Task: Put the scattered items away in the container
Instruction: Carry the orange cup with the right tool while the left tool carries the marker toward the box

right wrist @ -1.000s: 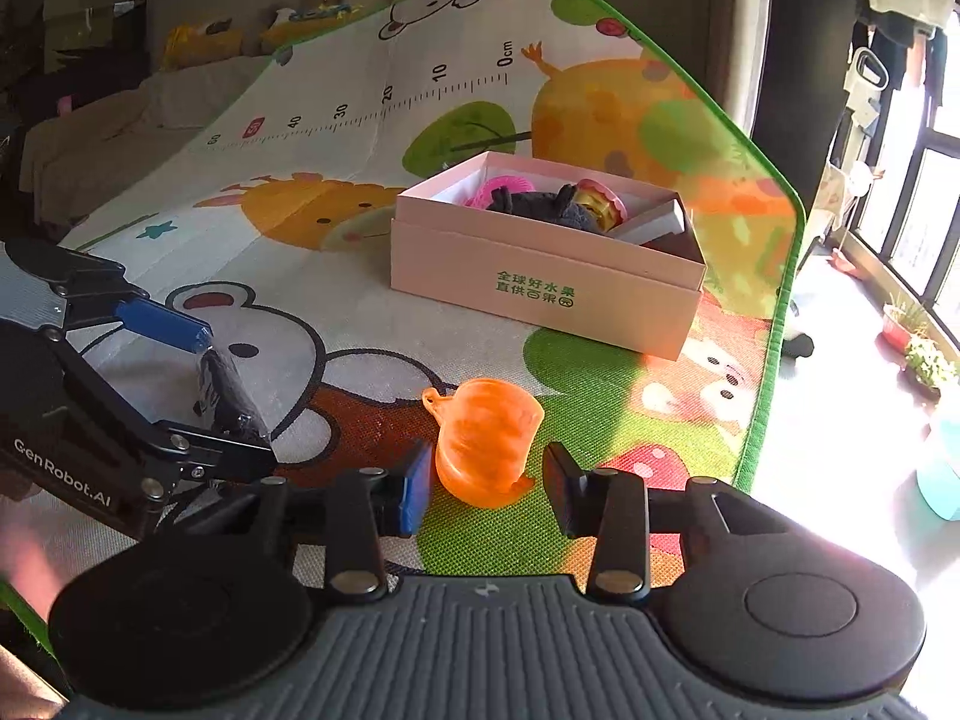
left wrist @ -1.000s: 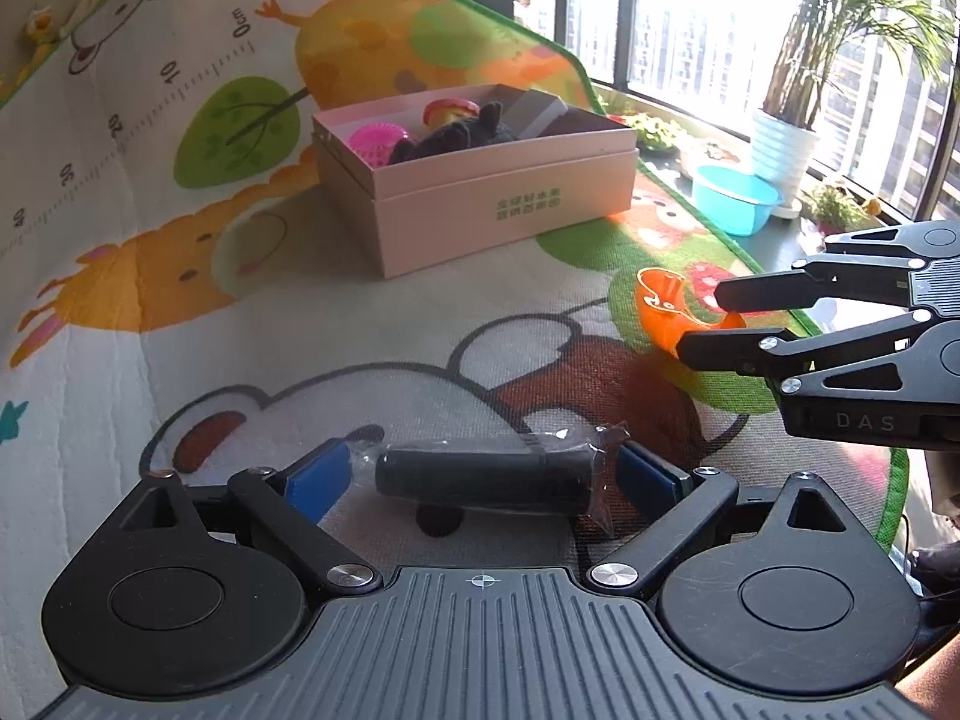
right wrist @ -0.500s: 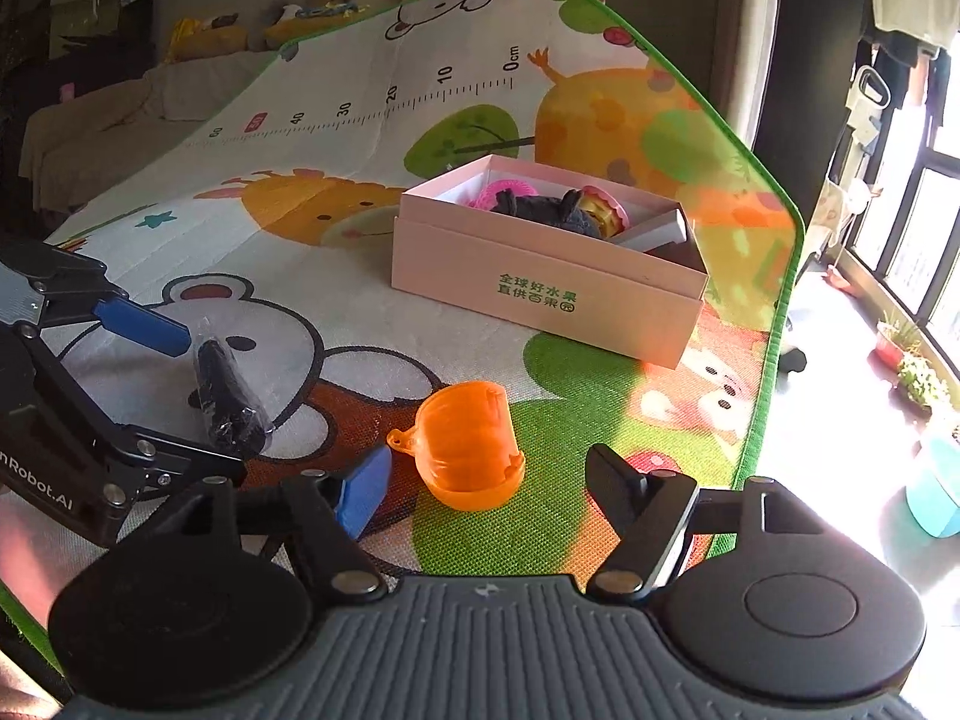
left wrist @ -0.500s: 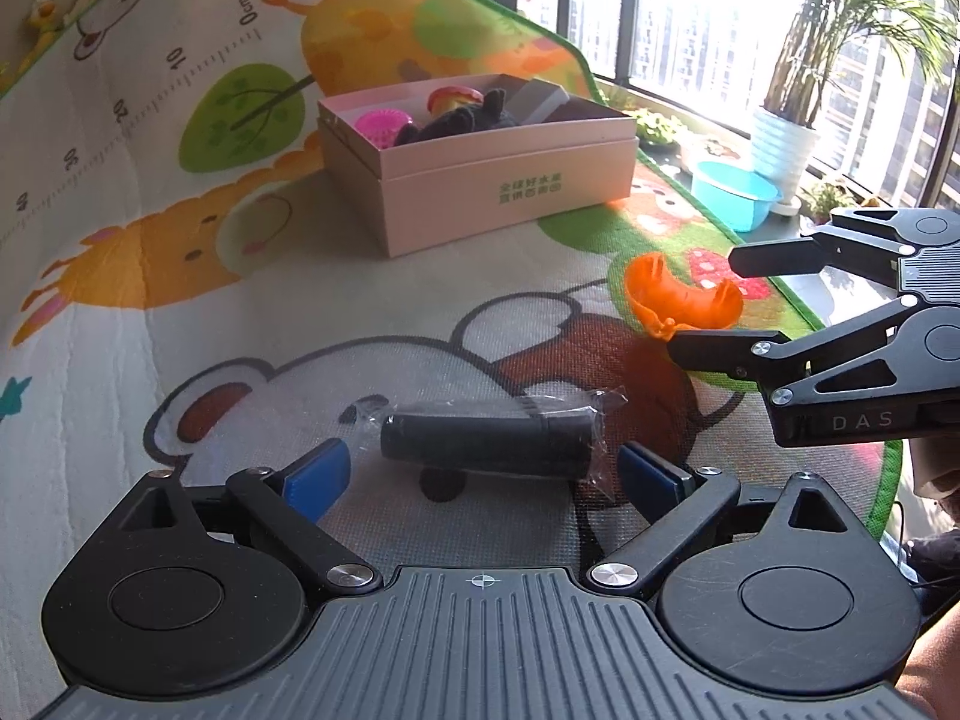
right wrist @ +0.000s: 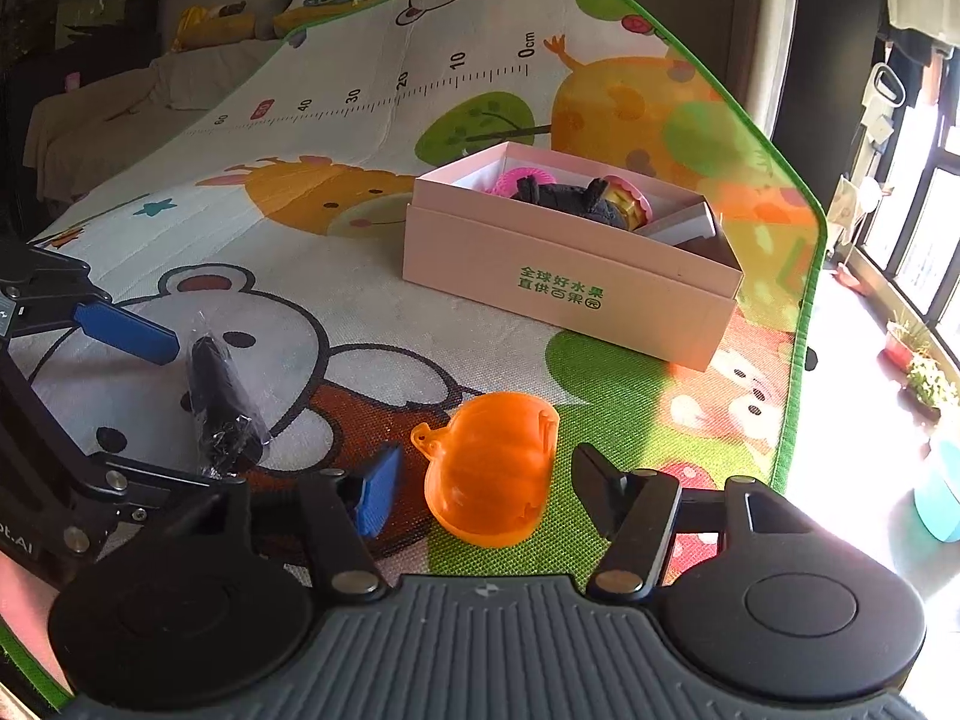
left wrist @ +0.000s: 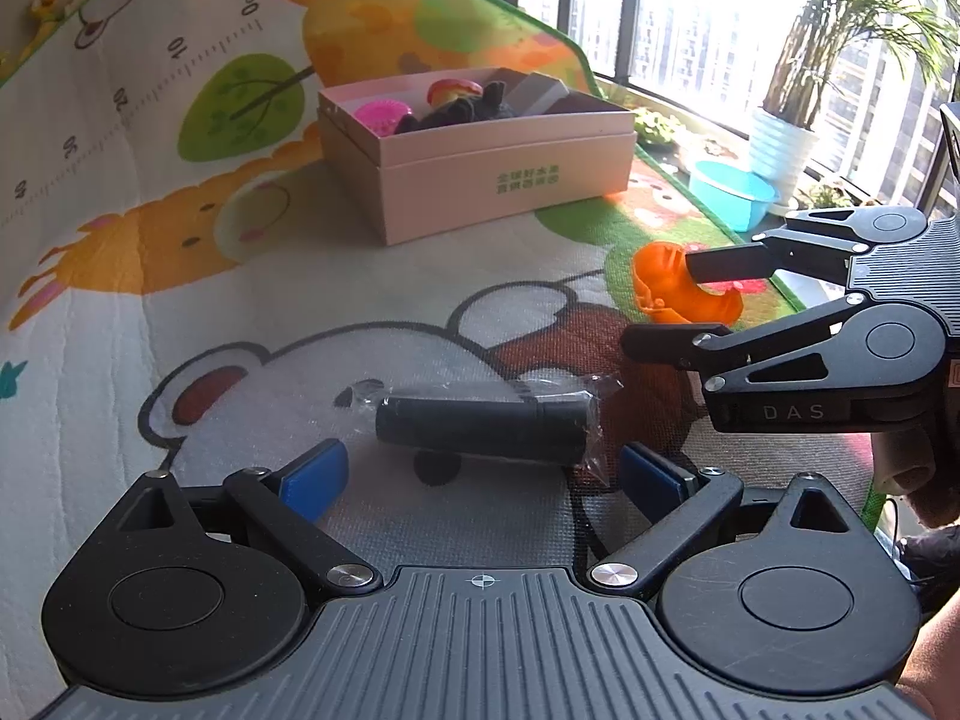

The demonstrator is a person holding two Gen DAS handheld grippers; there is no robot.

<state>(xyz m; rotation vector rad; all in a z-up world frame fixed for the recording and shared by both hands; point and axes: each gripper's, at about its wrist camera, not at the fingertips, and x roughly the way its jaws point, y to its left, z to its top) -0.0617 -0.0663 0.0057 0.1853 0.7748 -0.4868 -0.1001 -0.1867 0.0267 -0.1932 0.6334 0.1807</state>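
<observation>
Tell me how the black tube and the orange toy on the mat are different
The black tube is long, dark and sealed in a clear wrapper; the orange toy is rounded, see-through plastic and bare. The tube lies flat on the bear picture, between the left gripper's fingers; the toy lies tipped on the green patch, in front of the right gripper. Both lie loose on the mat, outside the pink box, with open jaws around them.

A black cylinder [left wrist: 485, 427] sealed in clear plastic wrap lies on its side on the play mat [left wrist: 180, 312], over the printed bear. An orange translucent pumpkin-shaped shell [right wrist: 489, 475] lies tipped on the mat's green patch, well apart from the cylinder. Beyond both stands an open pink box [right wrist: 564, 282] with green lettering on its side, already holding a pink round item, a dark plush toy and a grey packet
</observation>
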